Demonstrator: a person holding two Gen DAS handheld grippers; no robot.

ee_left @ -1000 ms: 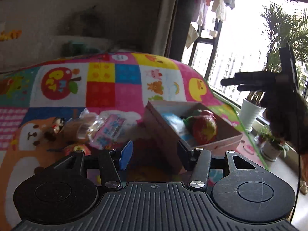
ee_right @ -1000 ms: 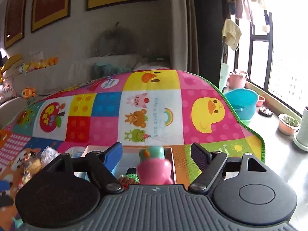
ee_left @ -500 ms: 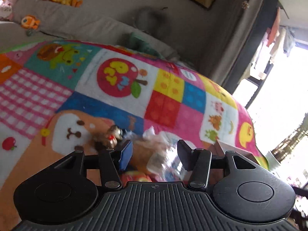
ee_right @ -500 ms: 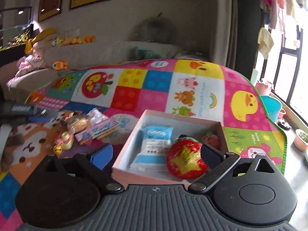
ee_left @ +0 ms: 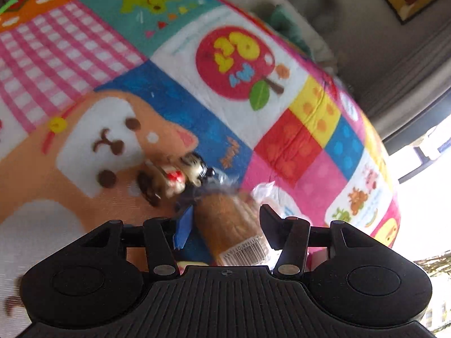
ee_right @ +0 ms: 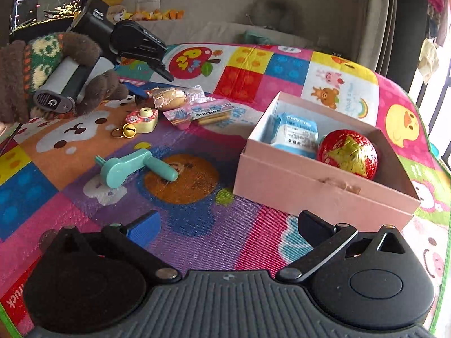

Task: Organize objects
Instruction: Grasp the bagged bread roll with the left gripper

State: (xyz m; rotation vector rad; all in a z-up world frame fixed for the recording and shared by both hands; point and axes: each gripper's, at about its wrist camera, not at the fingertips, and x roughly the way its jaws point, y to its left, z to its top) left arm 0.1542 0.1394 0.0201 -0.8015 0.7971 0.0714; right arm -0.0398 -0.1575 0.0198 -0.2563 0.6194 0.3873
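My left gripper [ee_left: 225, 217] hovers low over a plastic-wrapped bread bun [ee_left: 231, 225], which lies between its opening jaws; the pads do not press on it. A small brown-and-white toy figure [ee_left: 180, 174] lies just beyond. In the right wrist view the left gripper [ee_right: 152, 84] is held by a furry gloved hand [ee_right: 42, 64] above the bun [ee_right: 169, 97]. My right gripper [ee_right: 228, 222] is still opening wide over the play mat [ee_right: 197, 211], with nothing between its fingers. The pink box [ee_right: 324, 188] to its right holds a blue packet [ee_right: 296, 135] and a red-gold foil ball [ee_right: 348, 152].
On the mat lie a teal toy handle [ee_right: 132, 167], a yellow toy camera with a bell [ee_right: 143, 117] and a pink-blue snack packet [ee_right: 200, 112]. A fish tank [ee_right: 48, 8] stands far left, a sofa with plush toys behind, and the mat's green edge [ee_right: 442, 174] runs at the right.
The left gripper swung left from the box, rolling, and came down over the bun. The right gripper spread its jaws, let go of a pink toy and drew back from the box.
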